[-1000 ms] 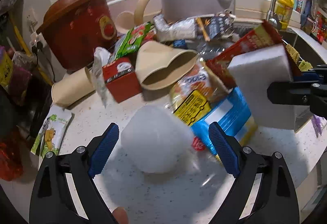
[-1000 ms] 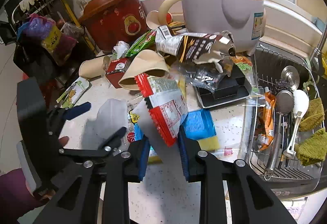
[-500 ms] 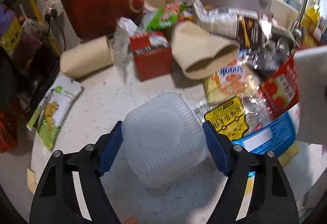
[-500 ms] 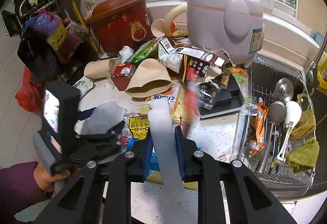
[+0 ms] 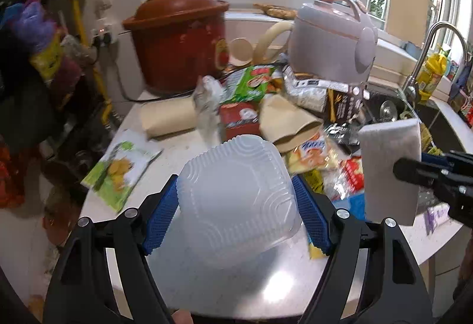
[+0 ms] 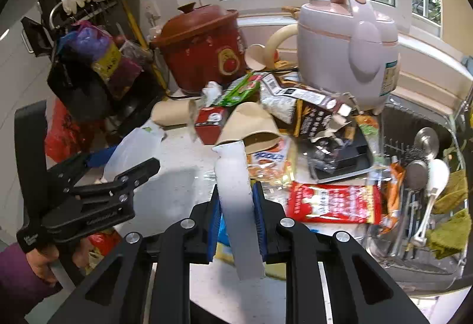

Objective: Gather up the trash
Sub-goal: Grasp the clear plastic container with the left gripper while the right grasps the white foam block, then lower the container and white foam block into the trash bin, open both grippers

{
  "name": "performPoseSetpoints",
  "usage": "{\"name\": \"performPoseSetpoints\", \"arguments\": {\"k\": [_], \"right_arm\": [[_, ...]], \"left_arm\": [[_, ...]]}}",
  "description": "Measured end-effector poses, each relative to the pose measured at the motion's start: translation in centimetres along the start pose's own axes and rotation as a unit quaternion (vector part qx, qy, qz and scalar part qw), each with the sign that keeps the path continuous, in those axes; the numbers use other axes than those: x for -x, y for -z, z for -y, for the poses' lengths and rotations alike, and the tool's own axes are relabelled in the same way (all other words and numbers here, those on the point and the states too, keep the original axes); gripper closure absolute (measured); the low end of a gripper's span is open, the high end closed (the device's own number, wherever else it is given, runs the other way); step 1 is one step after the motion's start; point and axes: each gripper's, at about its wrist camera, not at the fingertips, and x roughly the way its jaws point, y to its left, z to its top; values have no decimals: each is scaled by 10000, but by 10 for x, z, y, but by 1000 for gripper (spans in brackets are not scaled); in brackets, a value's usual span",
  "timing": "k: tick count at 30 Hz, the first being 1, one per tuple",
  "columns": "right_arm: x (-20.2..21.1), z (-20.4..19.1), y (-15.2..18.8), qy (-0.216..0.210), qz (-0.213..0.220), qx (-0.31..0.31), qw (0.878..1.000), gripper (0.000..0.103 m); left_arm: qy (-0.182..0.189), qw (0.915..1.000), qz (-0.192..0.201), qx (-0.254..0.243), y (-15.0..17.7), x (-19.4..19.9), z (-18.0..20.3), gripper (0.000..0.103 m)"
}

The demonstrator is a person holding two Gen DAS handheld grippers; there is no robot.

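Left claw (image 5: 236,211): closed on a clear plastic container (image 5: 236,199), held above the front of the bench (image 5: 189,152).
Right claw (image 6: 236,220): closed on a white sponge block (image 6: 236,202), standing upright between the blue pads.
Trash pile: red snack packet (image 6: 332,202), crushed paper cup (image 6: 251,126), red carton (image 6: 210,124), all lying mid-bench before the red clay pot (image 6: 204,49) and the rice cooker (image 6: 343,49).
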Motion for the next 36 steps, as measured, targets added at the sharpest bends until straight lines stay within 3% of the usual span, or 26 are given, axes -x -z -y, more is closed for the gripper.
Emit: {"name": "performPoseSetpoints", "arguments": {"k": [5,8,12,16,22,28,31,33,36], "right_arm": [[19,-20,19,18,40,-4,10000,82],[44,-38,41,119,151,-88,9998,82],[63,-66,85,268,156,-273,9991,82],[61,-95,150,278,-137,-755,9967,82],[7,-118,246,277,-979,-1311,9861,82],[-74,-113,323,359,-1706,-1555,9723,82],[-113,-105,348,378,-1924,-1593,9676,75],[-133,-103,359,509,-2090,-1463,9656,52],[-149,-99,366,542,-2158,-1370,9653,52]], "left_arm": [[17,10000,-36,35,28,26,-12,29],[106,9997,6,-235,53,43,-15,29],[244,9975,-123,-649,98,53,-22,31],[440,9941,-523,-837,154,55,-39,31],[545,9838,-1454,-899,249,21,-62,31],[505,9712,-2117,-972,318,-32,-67,31],[446,9640,-2420,-1004,343,-58,-66,30],[323,9575,-2648,-1100,363,-78,-64,30],[135,9500,-2825,-1322,379,-95,-61,30]]}}
